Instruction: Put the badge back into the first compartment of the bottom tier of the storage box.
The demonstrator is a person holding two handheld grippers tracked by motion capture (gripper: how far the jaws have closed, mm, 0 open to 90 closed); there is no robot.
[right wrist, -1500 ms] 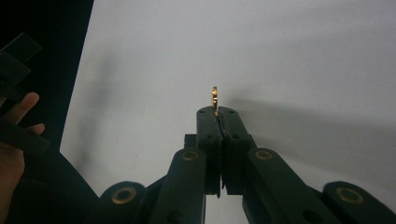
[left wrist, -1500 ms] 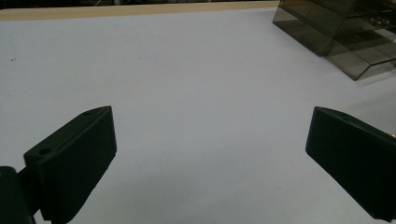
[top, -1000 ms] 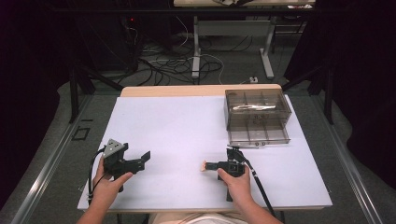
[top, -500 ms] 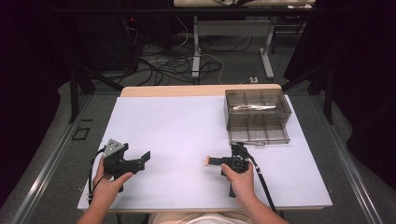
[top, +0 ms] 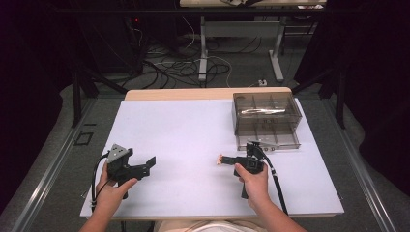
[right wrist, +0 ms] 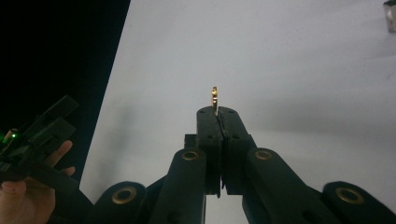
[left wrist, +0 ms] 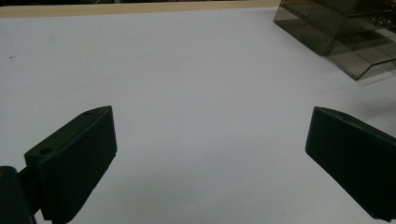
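Holding a small golden part point(right wrist: 214, 99) between closed fingers point(right wrist: 208, 126), the right gripper point(top: 225, 160) is seen in front of the smoky plastic organiser box point(top: 267, 112), on the side of the person, and a little to the left of the box's front corner. The part is pinched at one end only, and its other end sticks out past the fingertips, above the white surface point(top: 193, 130). In the high view it appears as a tiny orange spot at the tip of the gripper.

The left gripper point(top: 145, 166) is placed far to the left of the box, near the front left part of the surface. Its fingers point(left wrist: 77, 154) are spread wide and nothing is between them.

The part is judged to be very light, stiff and probably of metal, so it may be smooth and slippery. It is thin, therefore it can turn or slip out of the pads if the pressure is relaxed. A firm grip across its flat sides, close to its middle, would be safer than a grip at the edge. What kind of part it is exactly cannot be told, because it is too small. The box has several compartments, and a shiny thing is lying inside it; the box itself looks light and could slide when pushed.
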